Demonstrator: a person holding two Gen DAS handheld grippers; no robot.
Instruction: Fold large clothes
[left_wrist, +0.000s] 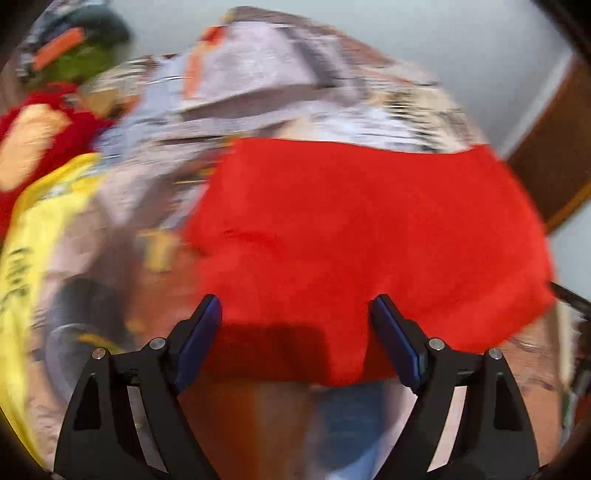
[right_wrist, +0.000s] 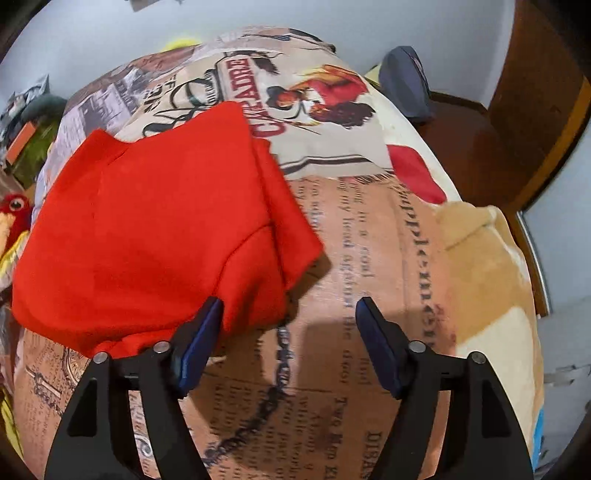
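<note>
A red garment (left_wrist: 369, 236) lies folded on a bed covered by a newspaper-print spread (right_wrist: 369, 295). In the blurred left wrist view, my left gripper (left_wrist: 295, 301) hangs just over the garment's near edge. Its jaws stand wide apart, with red cloth showing between them but no pad pressing on it. In the right wrist view the red garment (right_wrist: 155, 229) fills the left half, a folded flap at its right side. My right gripper (right_wrist: 290, 302) is open above the spread, and its left finger (right_wrist: 205, 332) sits beside the garment's near right corner.
A yellow garment (left_wrist: 33, 240) and a red plush toy (left_wrist: 37, 136) lie at the bed's left. A dark blue cloth item (right_wrist: 406, 85) rests at the far right edge by brown wooden furniture (right_wrist: 535, 92). Pale wall stands behind the bed.
</note>
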